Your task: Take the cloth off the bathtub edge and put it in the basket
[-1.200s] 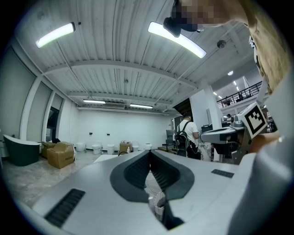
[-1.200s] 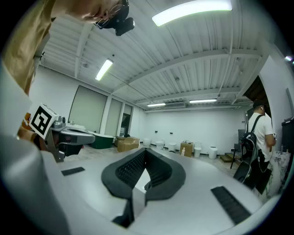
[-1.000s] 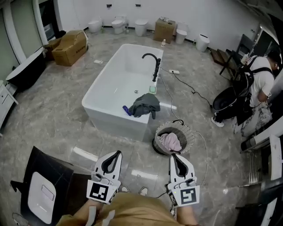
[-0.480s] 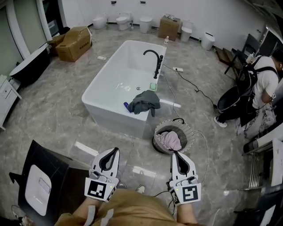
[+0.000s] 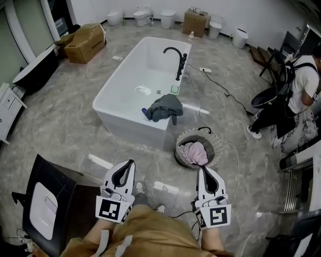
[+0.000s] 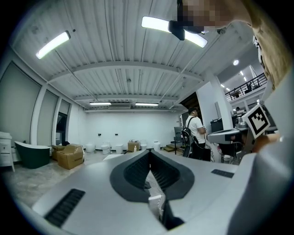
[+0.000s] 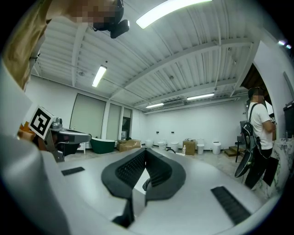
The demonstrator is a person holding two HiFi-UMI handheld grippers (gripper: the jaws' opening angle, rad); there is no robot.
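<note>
The grey cloth (image 5: 164, 107) lies draped over the bathtub (image 5: 129, 129) edge, well ahead of your tools. The basket (image 5: 183, 141) stands nearer, just ahead of your right tool (image 5: 201, 170). That one and your left tool (image 5: 131, 163) are both closed tight, holding nothing.

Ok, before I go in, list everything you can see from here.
bathtub: one, white, middle of floor
faucet: one, black, tub's right rim
cloth: one, dark grey, draped on tub's near edge
basket: one, woven, floor right of tub
pink cloth: one, pink, inside basket
cardboard boxes: at least two, brown, far left and far wall
toilets: several, white, far wall
person: one, white shirt, far right
left gripper: one, white, shut, empty, bottom left
right gripper: one, white, shut, empty, bottom right
</note>
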